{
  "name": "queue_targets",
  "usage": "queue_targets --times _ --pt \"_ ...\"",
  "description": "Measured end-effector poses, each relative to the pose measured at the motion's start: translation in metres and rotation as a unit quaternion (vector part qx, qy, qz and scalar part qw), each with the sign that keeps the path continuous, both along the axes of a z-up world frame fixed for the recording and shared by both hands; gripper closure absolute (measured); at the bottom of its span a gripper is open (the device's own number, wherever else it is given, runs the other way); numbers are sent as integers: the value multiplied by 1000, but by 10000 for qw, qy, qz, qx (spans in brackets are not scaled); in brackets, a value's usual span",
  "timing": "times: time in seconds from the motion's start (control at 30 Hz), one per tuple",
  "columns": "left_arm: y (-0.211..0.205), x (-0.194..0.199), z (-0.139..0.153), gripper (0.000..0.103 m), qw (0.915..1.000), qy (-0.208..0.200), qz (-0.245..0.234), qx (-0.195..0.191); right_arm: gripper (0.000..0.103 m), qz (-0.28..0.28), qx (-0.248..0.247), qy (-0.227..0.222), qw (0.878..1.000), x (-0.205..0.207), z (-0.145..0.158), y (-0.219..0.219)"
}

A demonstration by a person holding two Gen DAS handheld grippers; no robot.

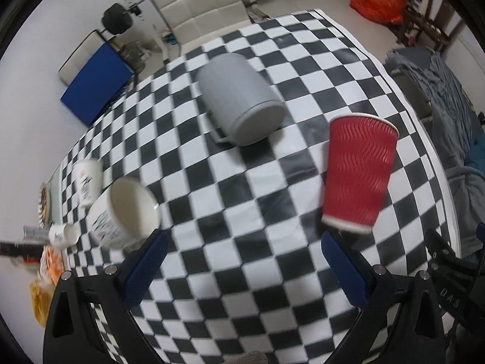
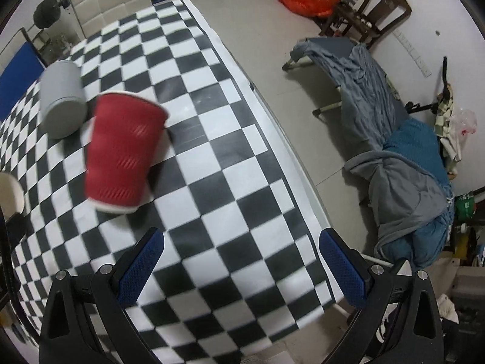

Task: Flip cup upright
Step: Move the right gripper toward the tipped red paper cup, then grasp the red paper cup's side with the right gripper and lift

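Note:
A red ribbed paper cup (image 1: 359, 171) stands on the checkered tablecloth (image 1: 242, 200), wide mouth up; it also shows in the right wrist view (image 2: 124, 151), blurred. A grey mug (image 1: 242, 98) lies on its side with its base toward me and its handle on the cloth; it shows in the right wrist view too (image 2: 62, 100). My left gripper (image 1: 242, 244) is open and empty, with the red cup just beyond its right finger. My right gripper (image 2: 241, 244) is open and empty above the table's right edge, with the red cup ahead to its left.
A white mug (image 1: 124, 212) lies on its side by the left finger, with a white cup (image 1: 86, 180) and small items behind it. The table's right edge (image 2: 272, 121) drops to the floor. A white chair (image 1: 200, 9) stands at the far end. A cot with blankets (image 2: 394, 139) stands right.

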State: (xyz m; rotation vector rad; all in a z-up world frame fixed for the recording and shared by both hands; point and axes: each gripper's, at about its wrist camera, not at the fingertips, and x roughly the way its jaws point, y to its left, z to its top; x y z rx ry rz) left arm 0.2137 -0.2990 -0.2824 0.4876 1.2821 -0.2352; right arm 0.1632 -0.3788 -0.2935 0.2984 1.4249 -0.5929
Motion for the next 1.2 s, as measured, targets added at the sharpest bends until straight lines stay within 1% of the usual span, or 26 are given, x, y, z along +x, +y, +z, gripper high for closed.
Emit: queue_targets --times 0.1,0.23,0.27,0.3,0.37,0.5,0.6,0.7,0.77,0.83,0.9,0.97,1.03,1.2 --pt "-16 13 -16 0 9997 226 -100 -62 0 -60 139 49 9999 8 -19 -14" --pt "-32 24 -35 0 9965 698 -181 -427 0 -154 227 110 9996 14 -40 -32" --pt "-35 25 -38 0 9945 833 -196 -600 0 -185 253 122 9994 14 -43 -35" --pt "-37 27 -41 0 9907 1027 -188 -877 0 -224 286 139 9992 13 -47 -38" --pt "-43 32 -48 0 9846 1321 -192 -1129 0 -300 331 178 9988 10 -54 -44" --pt "-56 38 -62 0 9729 1812 -227 -1415 0 -417 500 211 9977 5 -64 -49" --pt "-67 40 -73 0 9658 2083 -331 -1506 0 -451 581 202 9971 5 -72 -51" --pt "-80 43 -80 0 9662 2054 -473 -1482 0 -543 561 296 9965 5 -79 -53" --pt "-85 44 -80 1 9680 1976 -556 -1445 0 -617 600 302 9958 2 -81 -56" --pt "-90 44 -79 7 9700 1844 -706 -1421 0 -644 607 316 9956 -2 -83 -60" --pt "-92 43 -80 35 9713 1741 -827 -1397 0 -635 571 332 9958 -5 -82 -60" --pt "-92 41 -77 35 9728 1607 -908 -1401 0 -630 553 358 9958 -7 -82 -60" --pt "-88 39 -73 36 9762 1390 -913 -1394 0 -631 541 373 9958 -9 -80 -59" --pt "-58 30 -55 36 9802 1052 -748 -1503 0 -561 466 316 9968 -12 -66 -50"
